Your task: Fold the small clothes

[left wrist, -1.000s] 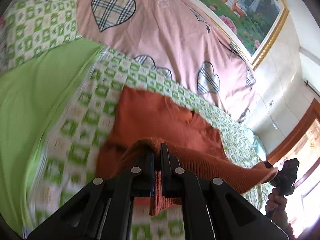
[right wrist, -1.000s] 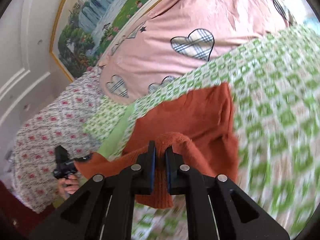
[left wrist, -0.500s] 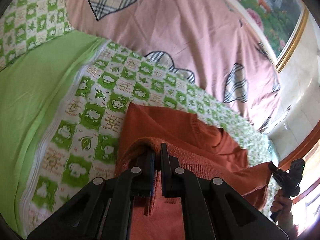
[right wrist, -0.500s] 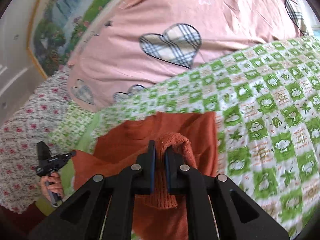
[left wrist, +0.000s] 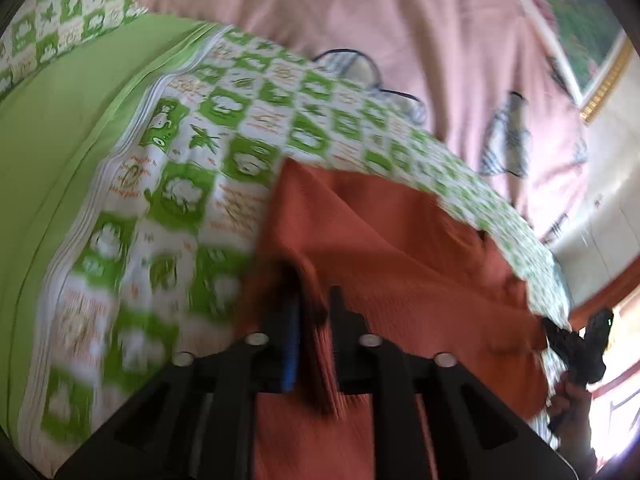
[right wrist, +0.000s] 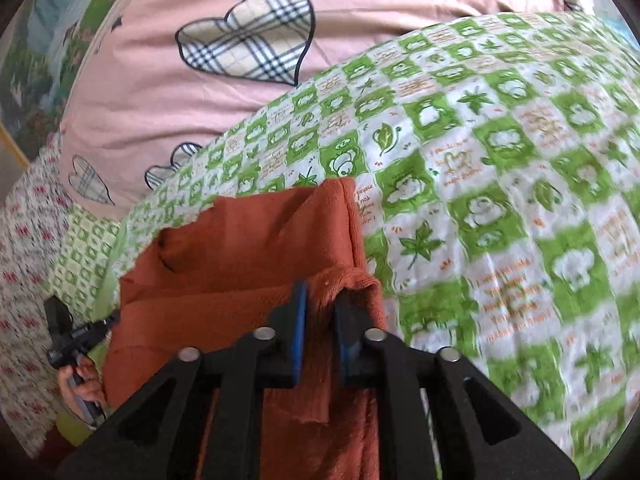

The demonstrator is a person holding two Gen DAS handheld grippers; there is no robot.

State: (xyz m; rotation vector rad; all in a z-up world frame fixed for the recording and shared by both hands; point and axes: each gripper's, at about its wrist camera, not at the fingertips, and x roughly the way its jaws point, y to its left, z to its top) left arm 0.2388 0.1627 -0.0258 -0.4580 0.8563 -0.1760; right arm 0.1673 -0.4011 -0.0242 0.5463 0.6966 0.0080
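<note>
A rust-orange knit garment [left wrist: 400,248] lies on the green-and-white checked bed cover [left wrist: 192,184], its near edge folded over toward the far side. My left gripper [left wrist: 314,320] has its jaws slightly apart with a hanging fold of the garment's hem between them. My right gripper [right wrist: 320,312] also stands slightly apart around a fold of the same garment [right wrist: 248,248]. The right gripper appears in the left wrist view [left wrist: 580,344] at the far right, and the left gripper in the right wrist view [right wrist: 68,336] at the far left.
A pink quilt with plaid hearts [right wrist: 240,48] lies at the bed's far side. A plain green sheet [left wrist: 60,128] borders the checked cover on the left. A framed landscape picture [left wrist: 580,32] hangs on the wall. A floral blanket [right wrist: 28,216] lies at the left.
Both grippers have carried the hem forward and down over the garment. Their jaws, tightly shut on the hem before, have now parted a little. The left view is motion-blurred.
</note>
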